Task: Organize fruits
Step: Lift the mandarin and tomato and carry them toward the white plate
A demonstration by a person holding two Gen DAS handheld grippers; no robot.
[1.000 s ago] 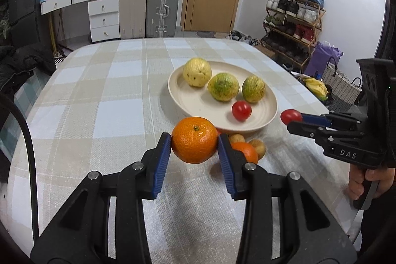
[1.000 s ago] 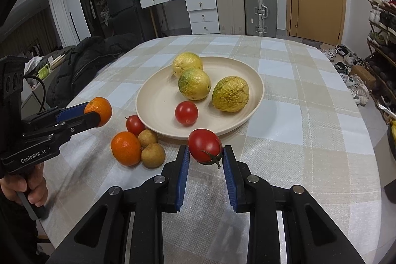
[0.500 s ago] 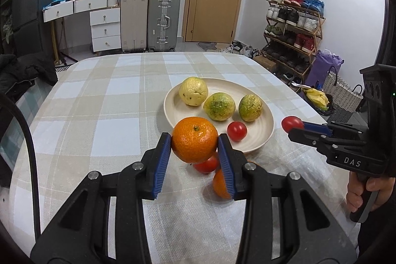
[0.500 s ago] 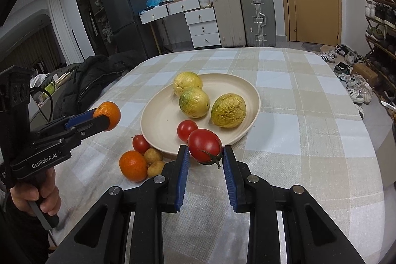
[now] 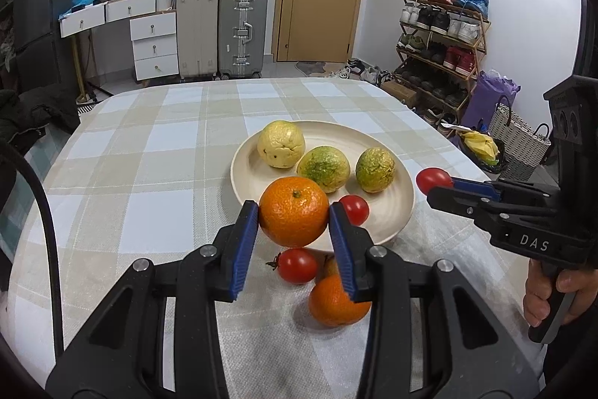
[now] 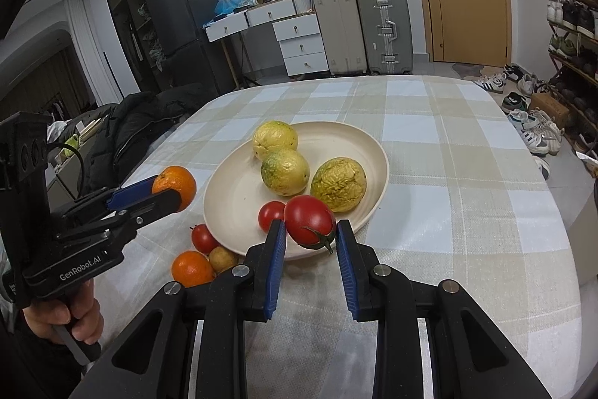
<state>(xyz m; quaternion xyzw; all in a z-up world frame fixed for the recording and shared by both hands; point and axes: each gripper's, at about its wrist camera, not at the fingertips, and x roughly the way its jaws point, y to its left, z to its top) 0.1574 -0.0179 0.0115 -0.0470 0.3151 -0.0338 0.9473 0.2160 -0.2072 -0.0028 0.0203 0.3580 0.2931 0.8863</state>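
Note:
My left gripper is shut on an orange and holds it above the near rim of the cream plate. My right gripper is shut on a red tomato, held above the plate's near edge. On the plate lie three yellow-green wrinkled fruits and a small tomato. Beside the plate on the cloth lie another tomato, a second orange and small brown fruits. Each gripper shows in the other's view: the right, the left.
The table wears a beige and white checked cloth. A dark jacket lies off its left side. Suitcases, drawers and a shoe rack stand beyond the table. A basket sits on the floor at the right.
Both grippers have risen and drawn back a little with their fruit; the plate and loose fruits now sit farther below and ahead. Grips unchanged.

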